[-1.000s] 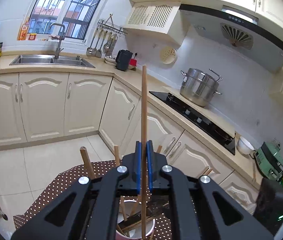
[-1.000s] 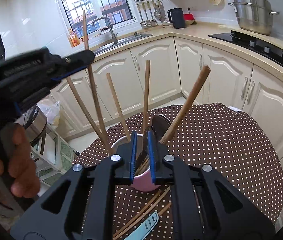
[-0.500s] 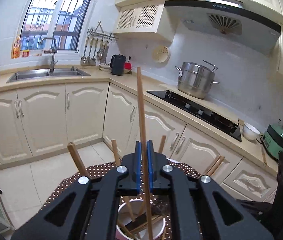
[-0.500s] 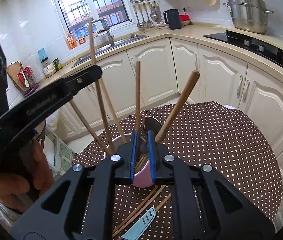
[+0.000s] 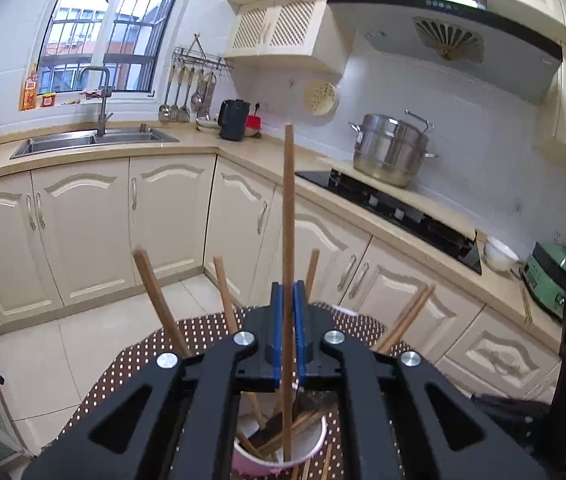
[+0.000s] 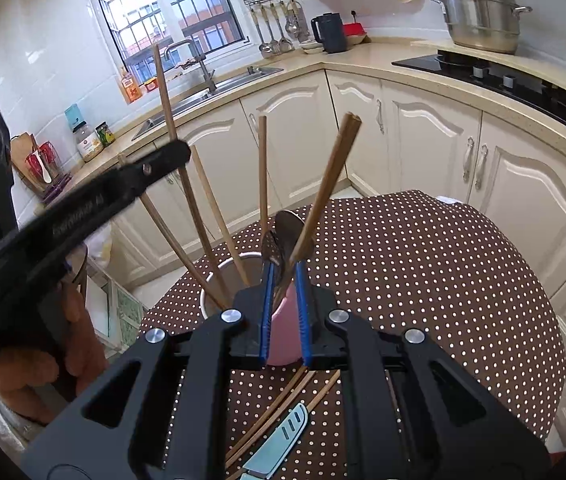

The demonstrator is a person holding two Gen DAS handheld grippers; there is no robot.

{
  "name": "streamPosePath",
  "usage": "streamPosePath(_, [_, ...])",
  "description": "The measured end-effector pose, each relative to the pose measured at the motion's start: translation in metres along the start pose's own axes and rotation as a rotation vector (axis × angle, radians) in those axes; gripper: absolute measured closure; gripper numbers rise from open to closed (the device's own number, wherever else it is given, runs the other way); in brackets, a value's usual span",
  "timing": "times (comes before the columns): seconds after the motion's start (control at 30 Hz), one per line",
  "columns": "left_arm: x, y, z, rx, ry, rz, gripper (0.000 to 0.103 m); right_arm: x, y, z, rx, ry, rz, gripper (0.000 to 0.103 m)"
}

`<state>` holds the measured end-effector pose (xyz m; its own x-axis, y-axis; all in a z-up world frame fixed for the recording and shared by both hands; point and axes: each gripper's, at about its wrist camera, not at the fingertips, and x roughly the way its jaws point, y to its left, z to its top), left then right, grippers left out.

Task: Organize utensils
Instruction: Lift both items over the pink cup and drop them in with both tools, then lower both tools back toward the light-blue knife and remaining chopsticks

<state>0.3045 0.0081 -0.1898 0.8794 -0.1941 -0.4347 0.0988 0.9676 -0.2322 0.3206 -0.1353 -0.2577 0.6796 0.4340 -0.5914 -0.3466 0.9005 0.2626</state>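
Note:
A pink cup stands on the brown polka-dot table with several wooden chopsticks leaning in it. My left gripper is shut on one long chopstick; it stands nearly upright with its lower end inside the cup. In the right wrist view the same left gripper reaches in from the left above the cup. My right gripper sits just over the cup's near rim, shut on a metal spoon whose bowl points up. A thick pair of chopsticks leans past its right pad.
Loose chopsticks and a teal knife lie on the cloth in front of the cup. A person's hand holds the left gripper at the left. Cream cabinets, a sink and a hob with a steel pot line the walls.
The left gripper has come down and levelled out with its chopstick, whose lower end now sits deeper in the cup. The right gripper and spoon have stayed put.

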Motion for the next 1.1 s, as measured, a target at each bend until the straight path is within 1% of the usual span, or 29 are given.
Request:
streamPosePath(0.1, [-0.002, -0.002, -0.006, 0.025, 0.027, 0.002, 0.098, 0.000, 0.000, -0.002, 0.008, 0.006, -0.008, 0.091])
streamPosePath(0.23, [-0.006, 0.000, -0.012, 0.031, 0.061, 0.005, 0.096, -0.003, 0.001, -0.004, 0.015, 0.005, -0.016, 0.091])
streamPosePath(0.27, [-0.007, 0.000, -0.014, 0.033, 0.071, 0.006, 0.092, -0.004, 0.003, -0.004, 0.015, 0.004, -0.017, 0.091])
streamPosePath(0.3, [-0.009, 0.001, -0.015, 0.032, 0.078, 0.005, 0.080, -0.005, 0.004, -0.003, 0.016, 0.004, -0.019, 0.091])
streamPosePath(0.37, [-0.013, 0.002, -0.017, 0.029, 0.084, 0.003, 0.069, -0.008, 0.006, -0.004, 0.017, 0.001, -0.026, 0.091])
streamPosePath(0.5, [-0.025, 0.003, -0.021, 0.046, 0.106, -0.011, 0.061, -0.015, 0.008, -0.008, 0.023, 0.008, -0.045, 0.091])
streamPosePath(0.57, [-0.032, 0.005, -0.024, 0.054, 0.117, -0.007, 0.061, -0.019, 0.010, -0.013, 0.026, 0.016, -0.055, 0.091])
streamPosePath(0.6, [-0.038, 0.008, -0.027, 0.056, 0.130, -0.005, 0.057, -0.021, 0.011, -0.015, 0.026, 0.021, -0.060, 0.091])
streamPosePath(0.63, [-0.042, 0.011, -0.029, 0.053, 0.140, -0.003, 0.056, -0.023, 0.012, -0.019, 0.026, 0.030, -0.067, 0.091])
streamPosePath(0.7, [-0.050, 0.016, -0.034, 0.048, 0.158, -0.007, 0.049, -0.026, 0.015, -0.026, 0.032, 0.049, -0.082, 0.091])
streamPosePath(0.8, [-0.062, 0.024, -0.045, 0.055, 0.196, 0.000, 0.048, -0.028, 0.017, -0.043, 0.054, 0.103, -0.099, 0.091])
streamPosePath(0.9, [-0.068, 0.035, -0.058, 0.057, 0.254, 0.021, 0.047, -0.023, 0.020, -0.060, 0.077, 0.170, -0.116, 0.091])
streamPosePath(0.97, [-0.068, 0.041, -0.069, 0.059, 0.310, 0.036, 0.047, -0.016, 0.023, -0.076, 0.085, 0.239, -0.137, 0.091])
streamPosePath(1.0, [-0.065, 0.044, -0.074, 0.063, 0.344, 0.044, 0.047, -0.013, 0.024, -0.083, 0.092, 0.264, -0.137, 0.091])
streamPosePath(1.03, [-0.062, 0.046, -0.078, 0.067, 0.375, 0.048, 0.047, -0.007, 0.026, -0.093, 0.110, 0.307, -0.139, 0.091])
streamPosePath(1.07, [-0.057, 0.048, -0.083, 0.075, 0.417, 0.053, 0.047, -0.003, 0.028, -0.099, 0.124, 0.331, -0.143, 0.091])
streamPosePath(1.1, [-0.055, 0.050, -0.088, 0.078, 0.443, 0.059, 0.047, 0.001, 0.031, -0.107, 0.142, 0.356, -0.142, 0.091])
